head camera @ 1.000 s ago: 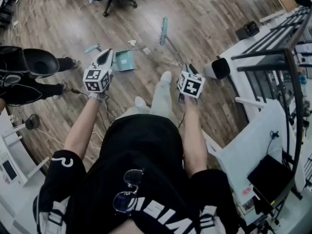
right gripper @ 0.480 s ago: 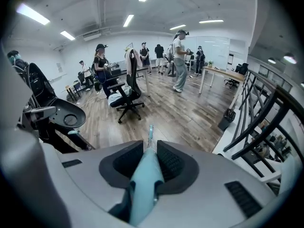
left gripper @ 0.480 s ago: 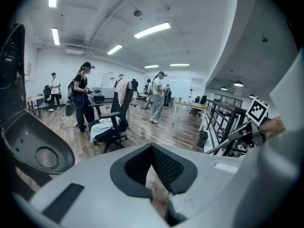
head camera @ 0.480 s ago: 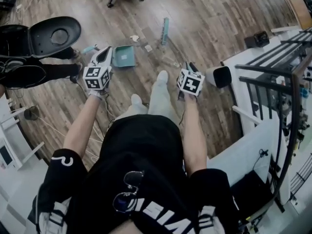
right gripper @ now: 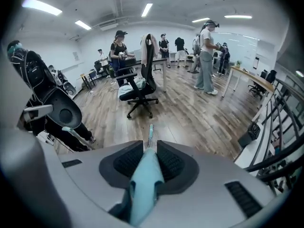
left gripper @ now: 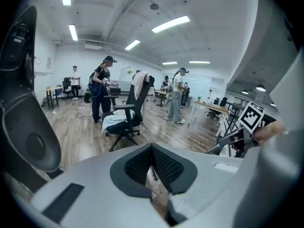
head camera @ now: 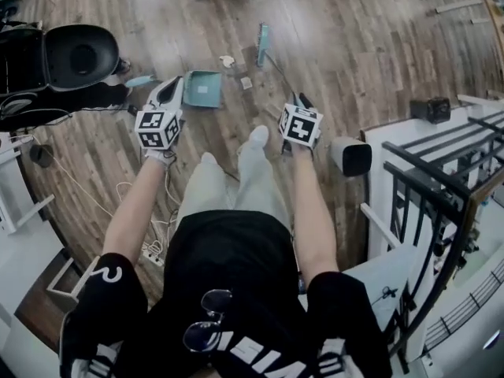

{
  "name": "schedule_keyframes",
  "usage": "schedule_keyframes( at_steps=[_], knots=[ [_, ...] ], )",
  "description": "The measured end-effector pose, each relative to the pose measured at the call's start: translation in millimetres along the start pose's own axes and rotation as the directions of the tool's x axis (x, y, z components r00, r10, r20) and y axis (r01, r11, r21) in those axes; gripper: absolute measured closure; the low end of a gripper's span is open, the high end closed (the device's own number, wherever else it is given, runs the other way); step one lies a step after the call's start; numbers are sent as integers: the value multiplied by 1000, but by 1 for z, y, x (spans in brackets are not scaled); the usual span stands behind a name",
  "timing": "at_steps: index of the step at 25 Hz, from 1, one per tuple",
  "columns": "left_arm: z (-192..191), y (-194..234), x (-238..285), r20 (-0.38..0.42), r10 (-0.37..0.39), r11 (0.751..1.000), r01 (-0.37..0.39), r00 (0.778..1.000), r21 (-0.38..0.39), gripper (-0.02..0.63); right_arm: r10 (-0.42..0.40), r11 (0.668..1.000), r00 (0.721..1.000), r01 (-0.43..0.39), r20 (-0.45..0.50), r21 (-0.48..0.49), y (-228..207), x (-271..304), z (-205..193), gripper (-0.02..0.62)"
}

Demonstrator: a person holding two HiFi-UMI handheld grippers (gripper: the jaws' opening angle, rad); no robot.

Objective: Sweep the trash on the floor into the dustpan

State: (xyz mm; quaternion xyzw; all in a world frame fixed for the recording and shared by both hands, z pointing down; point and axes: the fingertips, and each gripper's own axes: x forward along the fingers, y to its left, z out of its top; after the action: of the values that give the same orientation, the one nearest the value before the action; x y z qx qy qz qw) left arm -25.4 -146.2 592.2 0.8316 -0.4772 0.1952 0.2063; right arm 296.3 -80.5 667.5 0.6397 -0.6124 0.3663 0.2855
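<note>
Right gripper view showed right gripper clamped on broom handle, prob. to drag trash toward dustpan lying nearby on floor; left gripper closed, empty, apparently not req'd yet.

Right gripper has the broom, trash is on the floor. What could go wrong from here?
1. The left gripper has nothing between its jaws, so the dustpan lies unheld; the broom could shove it away.
2. The trash lies in separate pieces; one stroke may miss some.
3. A corded power strip lies at the person's left; a step back could snag it.
</note>
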Motion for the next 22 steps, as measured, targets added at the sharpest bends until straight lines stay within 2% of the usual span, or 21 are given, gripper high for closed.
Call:
schedule_keyframes(
  at_steps=[5, 10, 14, 18, 22],
  knots=[
    [-27, 30, 36, -9, 58, 995, -58, 998, -78, 607, 55, 996, 998, -55, -2, -71, 29, 73, 24, 511],
    [-50, 67, 61, -12, 63, 990, -64, 998, -124, 607, 83, 993, 996, -84, -11, -82, 72, 133, 30, 511],
    [-66, 89, 66, -19, 51, 990, -53, 999, -132, 607, 70, 994, 997, -67, 27, -82, 97, 166, 30, 511],
    [-82, 108, 68, -34, 34, 987, -39, 999, -154, 607, 76, 996, 997, -76, 0, -45, 128, 187, 13, 511],
    [-94, 122, 66, -51, 19, 987, -27, 998, -158, 607, 74, 994, 997, -75, -20, -73, 151, 201, -14, 511]
  ],
)
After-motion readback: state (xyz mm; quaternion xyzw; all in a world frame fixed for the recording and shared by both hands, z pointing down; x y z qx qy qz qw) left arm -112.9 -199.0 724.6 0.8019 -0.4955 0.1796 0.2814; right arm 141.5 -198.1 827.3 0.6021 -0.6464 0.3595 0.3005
